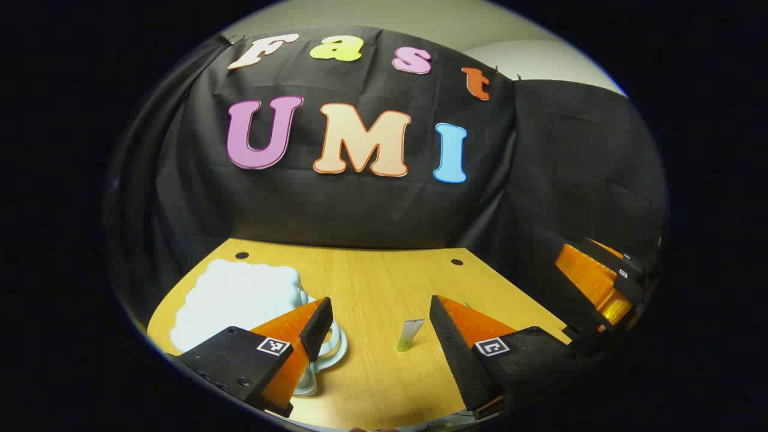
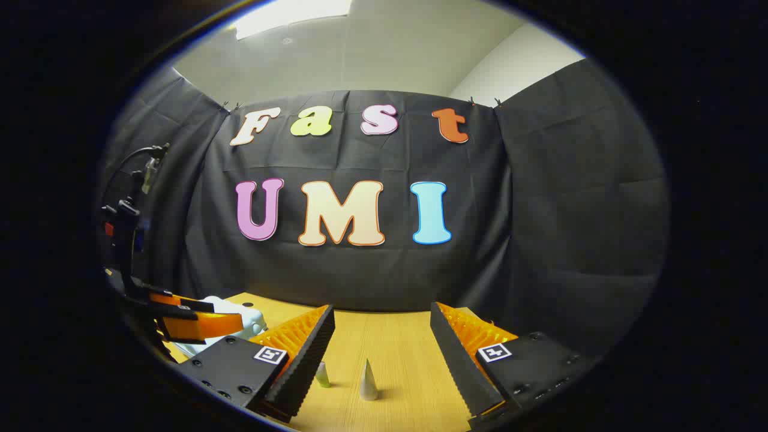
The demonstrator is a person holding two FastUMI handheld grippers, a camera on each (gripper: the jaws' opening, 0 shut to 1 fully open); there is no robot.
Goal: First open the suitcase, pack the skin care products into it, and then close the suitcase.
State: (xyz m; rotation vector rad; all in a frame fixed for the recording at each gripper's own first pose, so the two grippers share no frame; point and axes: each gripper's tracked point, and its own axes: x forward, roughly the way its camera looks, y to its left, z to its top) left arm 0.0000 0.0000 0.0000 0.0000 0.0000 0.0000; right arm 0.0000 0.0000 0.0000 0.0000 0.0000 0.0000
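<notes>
A white cloud-shaped suitcase lies flat on the left of the wooden table, its lid down and its pale handle pointing toward me. A small green-and-silver tube stands on the table between the fingers of my left gripper, which is open and holds nothing. In the right gripper view a pale cone-shaped tube and the small green tube stand just ahead of my right gripper, also open and holding nothing. The suitcase peeks out at the left there.
The right gripper hangs above the table's right edge in the left gripper view. The left gripper hovers over the suitcase at the left of the right gripper view. Black cloth walls close the table's back and sides.
</notes>
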